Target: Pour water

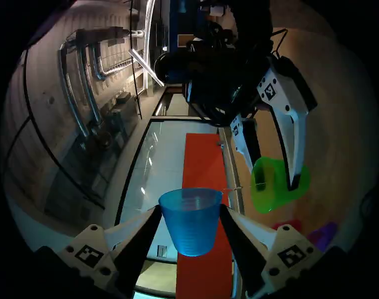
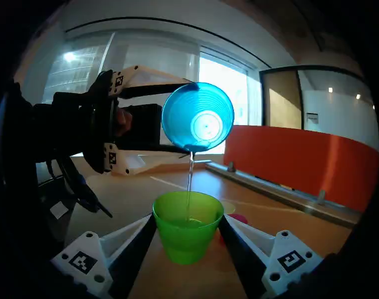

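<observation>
A clear blue cup (image 1: 192, 226) sits between the fingers of my left gripper (image 1: 191, 212), which is shut on it. In the right gripper view that blue cup (image 2: 198, 117) lies tipped on its side, mouth toward the camera, held by the left gripper (image 2: 182, 118). A thin stream of water (image 2: 190, 172) falls from its rim into the green cup (image 2: 187, 231) below. My right gripper (image 2: 187, 222) is shut on the green cup, which stands upright with a little water in it. The left gripper view shows the right gripper (image 1: 276, 185) holding the green cup (image 1: 274, 197) from above.
A wooden table (image 2: 274, 214) lies under both cups. An orange divider panel (image 2: 309, 164) runs along its far side. Small pink (image 2: 238, 219) and yellow (image 2: 229, 206) items lie just behind the green cup; a purple one (image 1: 323, 234) lies nearby. Bright windows stand behind.
</observation>
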The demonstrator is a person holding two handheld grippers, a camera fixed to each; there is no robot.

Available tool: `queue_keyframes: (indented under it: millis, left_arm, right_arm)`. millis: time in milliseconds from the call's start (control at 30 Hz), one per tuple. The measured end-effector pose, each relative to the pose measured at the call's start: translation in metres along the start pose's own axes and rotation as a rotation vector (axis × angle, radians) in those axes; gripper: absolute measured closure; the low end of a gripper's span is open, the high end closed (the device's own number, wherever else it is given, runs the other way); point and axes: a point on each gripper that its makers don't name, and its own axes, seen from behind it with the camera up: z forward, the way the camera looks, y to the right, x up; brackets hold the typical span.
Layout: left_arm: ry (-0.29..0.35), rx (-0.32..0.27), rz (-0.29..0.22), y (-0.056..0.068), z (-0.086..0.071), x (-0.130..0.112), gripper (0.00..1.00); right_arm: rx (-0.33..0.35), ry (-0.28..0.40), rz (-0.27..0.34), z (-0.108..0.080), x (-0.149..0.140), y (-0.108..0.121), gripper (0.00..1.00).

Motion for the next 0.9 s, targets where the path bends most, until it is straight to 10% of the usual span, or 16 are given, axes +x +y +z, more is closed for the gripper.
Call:
queue_keyframes:
  millis: [900]
  left_arm:
    - [0.008,0.006,0.021,-0.0012,-0.0021,0.0048,0.16]
  right_arm:
    - [-0.002,0.002,-0.005,0.0002,-0.0013,0.0009,0.1]
